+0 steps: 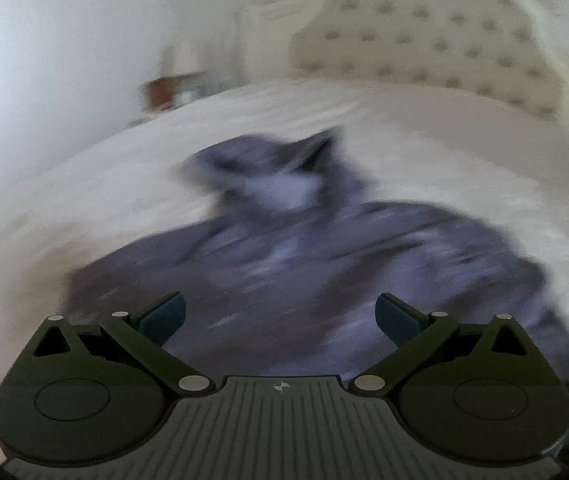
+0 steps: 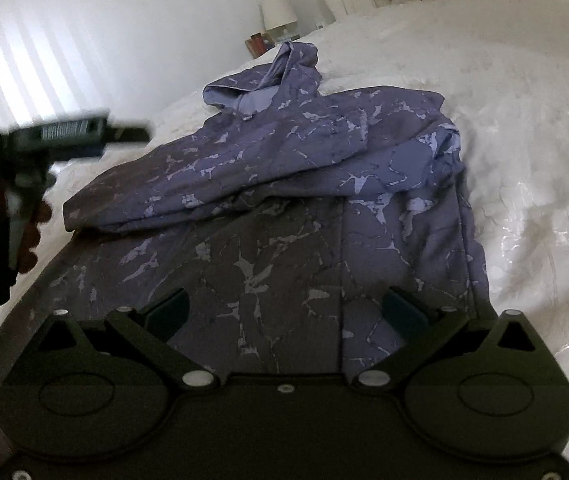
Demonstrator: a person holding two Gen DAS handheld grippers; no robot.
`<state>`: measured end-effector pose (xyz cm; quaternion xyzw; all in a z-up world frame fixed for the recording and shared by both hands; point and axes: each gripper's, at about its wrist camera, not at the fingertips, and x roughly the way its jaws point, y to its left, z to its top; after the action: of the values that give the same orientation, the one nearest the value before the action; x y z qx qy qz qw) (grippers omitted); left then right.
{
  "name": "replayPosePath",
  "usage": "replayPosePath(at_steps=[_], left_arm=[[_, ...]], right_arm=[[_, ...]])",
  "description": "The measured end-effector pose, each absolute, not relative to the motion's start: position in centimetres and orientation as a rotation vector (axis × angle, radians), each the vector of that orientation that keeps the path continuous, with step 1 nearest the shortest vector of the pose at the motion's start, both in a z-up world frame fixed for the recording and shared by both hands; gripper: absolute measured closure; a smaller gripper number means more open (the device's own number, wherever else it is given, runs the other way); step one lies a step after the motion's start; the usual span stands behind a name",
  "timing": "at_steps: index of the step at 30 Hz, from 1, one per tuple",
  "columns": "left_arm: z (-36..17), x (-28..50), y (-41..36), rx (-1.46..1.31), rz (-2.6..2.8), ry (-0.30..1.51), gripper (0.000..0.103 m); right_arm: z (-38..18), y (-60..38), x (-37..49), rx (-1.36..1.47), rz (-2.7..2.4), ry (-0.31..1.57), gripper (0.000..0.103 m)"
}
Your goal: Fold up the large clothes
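Both grippers empty, jaws spread wide: left gripper (image 1: 280, 316) hovers over the near hem, its view badly blurred; right gripper (image 2: 284, 312) sits low over the lower body panel. Purple hoodie (image 2: 284, 184) lies on the white bed (image 2: 524, 140), hood toward the headboard (image 1: 424, 28), sleeve (image 2: 212, 176) already crossed over the chest. Likely lining up a hem grab for the lengthwise fold.

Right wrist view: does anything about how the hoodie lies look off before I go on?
The purple marbled hoodie lies on the white bedspread with one sleeve folded across the chest; its hood is rumpled and stands up rather than flat. Nothing torn or spilled.
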<state>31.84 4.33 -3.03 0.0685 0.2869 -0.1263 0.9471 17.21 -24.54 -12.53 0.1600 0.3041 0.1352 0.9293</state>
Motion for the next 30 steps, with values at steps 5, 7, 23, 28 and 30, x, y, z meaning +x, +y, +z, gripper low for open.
replayPosePath(at_steps=[5, 7, 23, 28, 30], left_arm=[[-7.5, 33.8, 11.5, 0.019, -0.09, 0.74, 0.0], [-8.5, 33.4, 13.1, -0.05, -0.103, 0.739, 0.0], [-8.8, 32.9, 12.8, -0.016, -0.114, 0.714, 0.0], [-8.8, 32.8, 12.7, -0.014, -0.112, 0.715, 0.0], [-8.7, 32.8, 12.7, -0.013, -0.111, 0.717, 0.0]], right_arm=[[-12.6, -24.3, 16.9, 0.304, 0.273, 0.619, 0.0], [-12.7, -24.3, 17.0, 0.3, 0.273, 0.622, 0.0], [-7.1, -27.2, 24.5, 0.452, 0.231, 0.543, 0.001], [-9.1, -27.2, 28.8, 0.459, 0.198, 0.621, 0.004], [-9.9, -26.7, 30.0, 0.435, 0.195, 0.654, 0.025]])
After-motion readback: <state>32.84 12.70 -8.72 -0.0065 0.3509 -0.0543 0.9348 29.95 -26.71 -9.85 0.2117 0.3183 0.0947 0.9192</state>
